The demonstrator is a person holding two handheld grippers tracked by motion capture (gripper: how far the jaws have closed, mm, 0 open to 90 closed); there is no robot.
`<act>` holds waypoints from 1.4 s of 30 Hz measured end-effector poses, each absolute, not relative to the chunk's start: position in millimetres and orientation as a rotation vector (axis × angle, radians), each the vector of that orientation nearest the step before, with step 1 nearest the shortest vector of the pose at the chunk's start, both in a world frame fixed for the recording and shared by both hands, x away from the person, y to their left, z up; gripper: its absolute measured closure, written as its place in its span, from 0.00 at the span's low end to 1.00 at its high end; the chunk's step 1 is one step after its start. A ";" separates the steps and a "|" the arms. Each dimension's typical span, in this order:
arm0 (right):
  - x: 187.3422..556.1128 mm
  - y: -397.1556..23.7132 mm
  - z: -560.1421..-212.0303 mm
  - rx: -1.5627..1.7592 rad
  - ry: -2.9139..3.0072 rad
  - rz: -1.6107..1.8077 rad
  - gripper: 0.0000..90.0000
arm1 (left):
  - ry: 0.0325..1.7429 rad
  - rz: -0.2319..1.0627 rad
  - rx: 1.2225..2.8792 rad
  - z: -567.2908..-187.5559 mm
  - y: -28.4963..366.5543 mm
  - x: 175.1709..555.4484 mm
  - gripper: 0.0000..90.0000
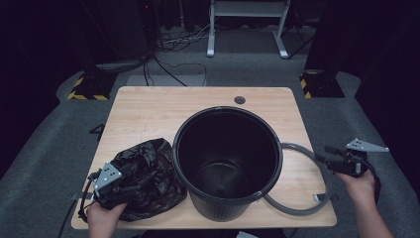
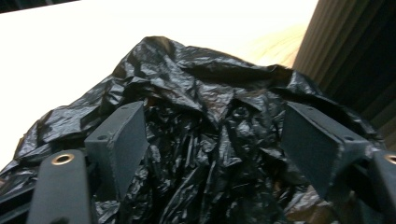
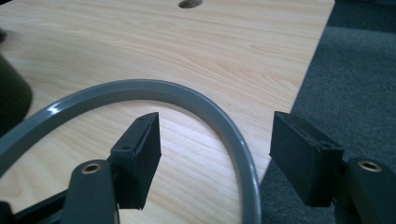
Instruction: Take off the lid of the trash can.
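Note:
A crumpled black plastic bag (image 1: 148,168) lies at the table's front left, beside a tall black bin (image 1: 225,111) standing in the middle. My left gripper (image 1: 124,178) is pushed into the bag from the near side. In the left gripper view its jaws (image 2: 217,140) stand wide, with the bag (image 2: 205,93) bunched between them and the pad faces bare. A grey plastic ring (image 1: 319,171) lies around the bin's right side. My right gripper (image 1: 328,151) is open at the table's right edge, and the ring (image 3: 140,88) runs between its pads (image 3: 217,149) untouched.
The wooden table (image 1: 148,109) has a round cable hole (image 1: 239,99) at the back. Grey carpet surrounds it. A white desk frame (image 1: 247,29) and loose cables lie on the floor beyond. Yellow-and-black striped bases (image 1: 86,89) sit at both far corners.

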State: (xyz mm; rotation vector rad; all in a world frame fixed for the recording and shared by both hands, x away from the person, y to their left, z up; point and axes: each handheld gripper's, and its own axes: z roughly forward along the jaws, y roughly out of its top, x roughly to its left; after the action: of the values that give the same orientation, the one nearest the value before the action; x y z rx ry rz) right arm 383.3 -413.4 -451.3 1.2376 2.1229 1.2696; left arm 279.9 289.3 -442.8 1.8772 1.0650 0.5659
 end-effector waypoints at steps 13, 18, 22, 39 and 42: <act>339.4 -400.7 -421.8 1.108 2.081 1.360 0.37 | 1.231 0.475 2.028 -472.9 287.4 309.6 0.23; 332.8 -395.2 -421.1 1.091 2.085 1.379 0.37 | 1.270 0.440 2.073 -484.7 288.7 317.2 0.23; 330.1 -392.9 -422.8 1.086 2.086 1.391 0.37 | 1.287 0.415 2.122 -492.3 288.2 320.9 0.23; 323.9 -391.6 -434.1 1.092 2.045 1.459 0.37 | 1.178 0.464 2.071 -481.9 297.0 308.3 0.97; 322.8 -393.1 -434.4 1.098 2.037 1.464 0.37 | 1.123 0.471 2.018 -470.7 299.8 304.6 0.97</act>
State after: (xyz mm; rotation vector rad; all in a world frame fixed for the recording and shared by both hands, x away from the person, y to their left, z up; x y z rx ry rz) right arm 322.8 -393.1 -434.4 1.0981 2.0372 1.4643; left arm 304.6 299.8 -470.7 2.0183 1.1228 0.4714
